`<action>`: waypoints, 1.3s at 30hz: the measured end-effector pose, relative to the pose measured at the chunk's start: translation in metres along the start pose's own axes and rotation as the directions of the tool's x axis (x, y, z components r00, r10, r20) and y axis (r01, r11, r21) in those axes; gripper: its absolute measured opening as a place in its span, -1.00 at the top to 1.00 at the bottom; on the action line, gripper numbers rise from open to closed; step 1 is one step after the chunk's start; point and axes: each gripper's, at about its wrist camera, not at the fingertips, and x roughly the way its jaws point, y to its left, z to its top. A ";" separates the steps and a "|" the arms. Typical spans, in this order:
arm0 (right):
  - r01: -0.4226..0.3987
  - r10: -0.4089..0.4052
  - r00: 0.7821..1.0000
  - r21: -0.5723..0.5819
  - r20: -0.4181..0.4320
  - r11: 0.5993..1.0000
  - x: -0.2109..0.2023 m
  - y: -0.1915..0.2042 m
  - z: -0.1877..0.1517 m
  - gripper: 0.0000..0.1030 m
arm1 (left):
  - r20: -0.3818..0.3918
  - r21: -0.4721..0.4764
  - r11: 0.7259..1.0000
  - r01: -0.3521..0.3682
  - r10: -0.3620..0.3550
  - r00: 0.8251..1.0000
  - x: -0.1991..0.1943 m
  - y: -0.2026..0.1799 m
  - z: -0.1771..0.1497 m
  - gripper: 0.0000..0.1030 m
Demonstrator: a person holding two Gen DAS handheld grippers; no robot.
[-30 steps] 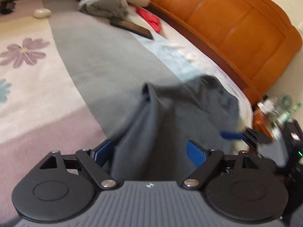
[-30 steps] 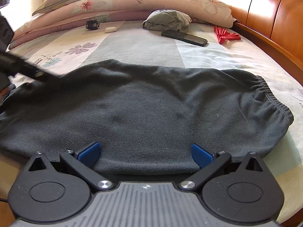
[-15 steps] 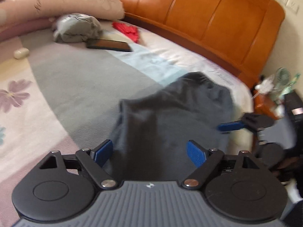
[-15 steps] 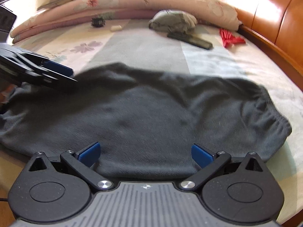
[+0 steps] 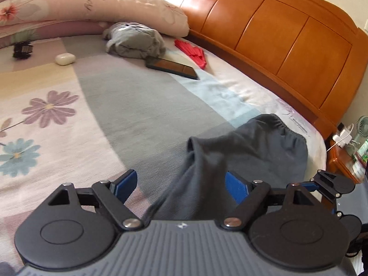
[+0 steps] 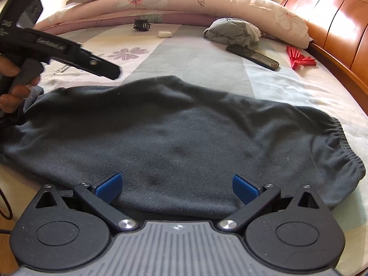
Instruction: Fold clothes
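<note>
Dark grey trousers (image 6: 184,138) lie spread across the bed (image 6: 202,59), elastic waistband toward the wooden headboard (image 5: 287,36). Left gripper (image 5: 180,185) hangs spread wide above one end of the cloth, gripping nothing. Right gripper (image 6: 176,187) gapes wide at the near edge, nothing pinched.
</note>
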 end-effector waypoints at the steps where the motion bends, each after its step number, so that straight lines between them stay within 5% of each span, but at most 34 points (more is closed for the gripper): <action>1: -0.003 0.003 1.000 0.006 0.001 1.000 0.000 -0.001 0.000 -1.00 | -0.011 0.006 1.000 -0.010 0.010 1.000 -0.002 0.002 -0.002 -0.61; 4: -0.005 0.005 1.000 0.016 0.001 1.000 0.001 -0.001 0.000 -1.00 | -0.067 0.046 0.997 -0.066 0.069 0.995 0.002 0.005 -0.008 -0.61; 8: -0.004 0.004 1.000 0.026 -0.002 1.000 0.002 -0.001 -0.001 -1.00 | -0.069 0.105 0.968 -0.227 0.235 0.970 0.023 0.007 -0.014 -0.61; 15: -0.001 0.001 1.000 0.028 0.006 1.000 -0.005 0.000 -0.001 -1.00 | -0.035 0.042 0.945 -0.324 0.326 0.945 0.025 0.012 0.000 -0.55; 26: -0.025 0.024 1.000 0.049 0.018 0.998 0.011 0.006 -0.005 -1.00 | 0.022 0.021 0.998 -0.065 0.065 0.998 -0.063 -0.040 -0.028 -0.64; 33: -0.026 0.025 0.999 0.031 0.024 0.999 0.006 0.003 -0.014 -1.00 | -0.114 -0.017 0.995 -0.103 0.100 0.988 -0.050 -0.059 -0.097 -0.62; 39: -0.012 0.012 1.000 0.035 0.020 0.999 -0.007 0.000 -0.026 -1.00 | -0.101 -0.012 0.992 -0.127 0.125 0.987 -0.066 -0.070 -0.117 -0.67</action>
